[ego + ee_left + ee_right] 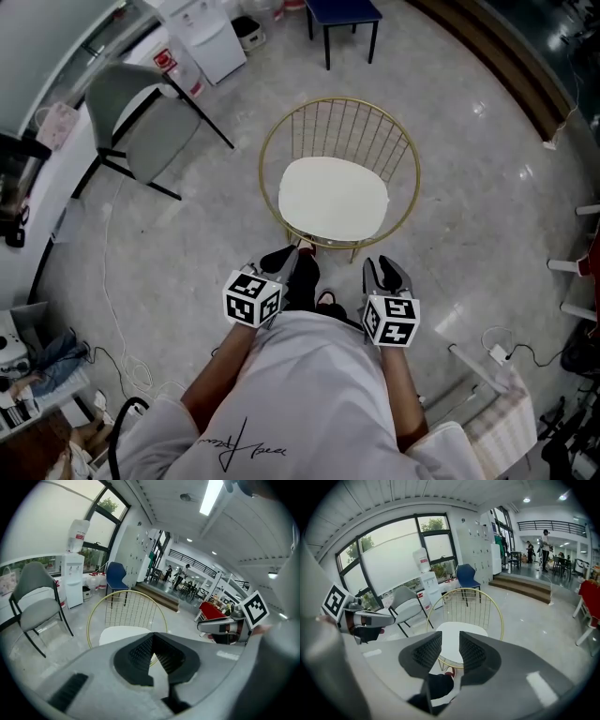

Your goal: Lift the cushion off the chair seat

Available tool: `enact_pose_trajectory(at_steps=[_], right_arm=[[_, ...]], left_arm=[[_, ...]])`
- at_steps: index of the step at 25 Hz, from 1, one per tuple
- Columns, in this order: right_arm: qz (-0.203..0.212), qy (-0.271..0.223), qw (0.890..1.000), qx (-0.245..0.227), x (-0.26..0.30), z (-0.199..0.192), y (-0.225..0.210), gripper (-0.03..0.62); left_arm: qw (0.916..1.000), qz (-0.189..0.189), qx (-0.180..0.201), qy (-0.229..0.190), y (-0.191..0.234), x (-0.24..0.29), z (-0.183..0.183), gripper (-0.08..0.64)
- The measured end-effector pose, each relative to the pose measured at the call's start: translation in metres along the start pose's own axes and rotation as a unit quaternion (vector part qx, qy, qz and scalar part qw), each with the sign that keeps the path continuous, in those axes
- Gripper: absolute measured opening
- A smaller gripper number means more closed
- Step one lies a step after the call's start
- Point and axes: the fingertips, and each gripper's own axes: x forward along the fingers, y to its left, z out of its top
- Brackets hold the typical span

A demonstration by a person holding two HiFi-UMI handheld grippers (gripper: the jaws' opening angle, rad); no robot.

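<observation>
White cushion [121,632], near edge hidden behind closed left claw [153,638]

upper left on the pale polished floor [487,178]: a grey chair [141,117] with black legs, a pale pink bag [56,124] just beside it. beyond, a white water dispenser [72,581] with a bottle [78,535] on top, near a window [393,559]. a blue chair [344,14] further back. thin white cables [122,337] looping across the floor at lower left. brown steps [525,587] on the right, people [543,538] far off.
</observation>
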Motion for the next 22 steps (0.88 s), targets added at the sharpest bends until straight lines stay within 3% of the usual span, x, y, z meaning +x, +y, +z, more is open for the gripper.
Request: enact_pose_trajectory(at_steps=[11,16,22], right_arm=[[-0.023,0.009,1.0,0.016,0.039,0.036,0.006,0.114],[-0.033,0.009,0.998,0.046,0.061,0.052,0.008,0.115],[-0.059,0.023,0.997,0.038,0.086,0.059,0.009,0.13]], left_arm=[[0.9996,-0.022,-0.001,0.019,0.056,0.026,0.036,-0.002],[0.9991,-0.032,0.005,0.026,0.085,0.038,0.051,-0.002],[0.9981,-0.048,0.004,0.039,0.113,0.056,0.055,-0.002]])
